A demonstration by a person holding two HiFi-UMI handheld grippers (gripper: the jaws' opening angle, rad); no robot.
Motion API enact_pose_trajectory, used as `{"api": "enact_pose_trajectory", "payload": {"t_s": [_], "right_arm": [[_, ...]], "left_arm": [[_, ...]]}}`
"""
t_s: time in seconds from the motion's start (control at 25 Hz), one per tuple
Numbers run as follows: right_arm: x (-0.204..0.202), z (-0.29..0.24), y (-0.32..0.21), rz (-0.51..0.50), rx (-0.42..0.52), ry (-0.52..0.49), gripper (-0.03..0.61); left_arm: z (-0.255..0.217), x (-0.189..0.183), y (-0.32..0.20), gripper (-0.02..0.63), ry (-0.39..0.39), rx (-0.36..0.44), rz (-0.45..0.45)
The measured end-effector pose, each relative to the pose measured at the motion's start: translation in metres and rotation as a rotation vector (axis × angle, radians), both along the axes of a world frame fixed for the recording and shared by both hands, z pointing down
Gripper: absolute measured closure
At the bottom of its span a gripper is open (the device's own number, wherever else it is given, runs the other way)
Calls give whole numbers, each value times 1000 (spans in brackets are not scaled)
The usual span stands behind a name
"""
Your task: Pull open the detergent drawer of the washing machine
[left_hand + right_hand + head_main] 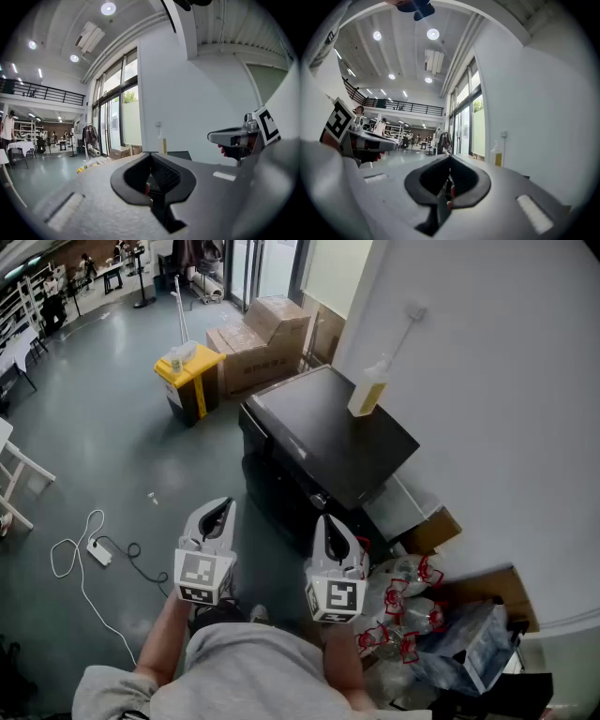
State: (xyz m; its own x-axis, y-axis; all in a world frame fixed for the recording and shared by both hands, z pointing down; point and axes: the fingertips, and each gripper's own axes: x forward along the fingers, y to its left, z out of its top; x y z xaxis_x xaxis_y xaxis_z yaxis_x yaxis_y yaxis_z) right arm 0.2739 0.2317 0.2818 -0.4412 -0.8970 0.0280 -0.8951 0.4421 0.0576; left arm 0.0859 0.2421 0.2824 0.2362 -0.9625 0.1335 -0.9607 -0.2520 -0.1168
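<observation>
The black washing machine [328, 432] stands against the white wall with its front facing me. A clear bottle of yellow liquid [368, 388] stands on its lid. A round knob [319, 501] shows on the front panel; I cannot pick out the detergent drawer. My left gripper [221, 508] is held level in front of the machine, to its left, shut and empty. My right gripper [330, 523] hovers close to the front panel near the knob, also shut and empty. The left gripper view shows the bottle [162, 143] and the right gripper [234, 137].
A yellow bin [190, 371] and cardboard boxes [267, 338] stand beyond the machine. A white cable with a power strip [94, 551] lies on the floor at left. Bagged bottles with red ties [403, 606] and an open box [433, 531] crowd the machine's right side.
</observation>
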Motion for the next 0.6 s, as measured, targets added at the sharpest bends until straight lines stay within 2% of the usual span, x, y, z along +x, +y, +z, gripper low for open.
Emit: {"api": "enact_pose_trajectory", "payload": {"t_s": [0.32, 0.6], "right_arm": [[-6, 3, -5, -19, 2, -3, 574], [-30, 1, -25, -64, 15, 2, 574]], "left_arm": [[-1, -5, -2, 604, 3, 7, -23], [1, -24, -16, 604, 3, 11, -57]]}}
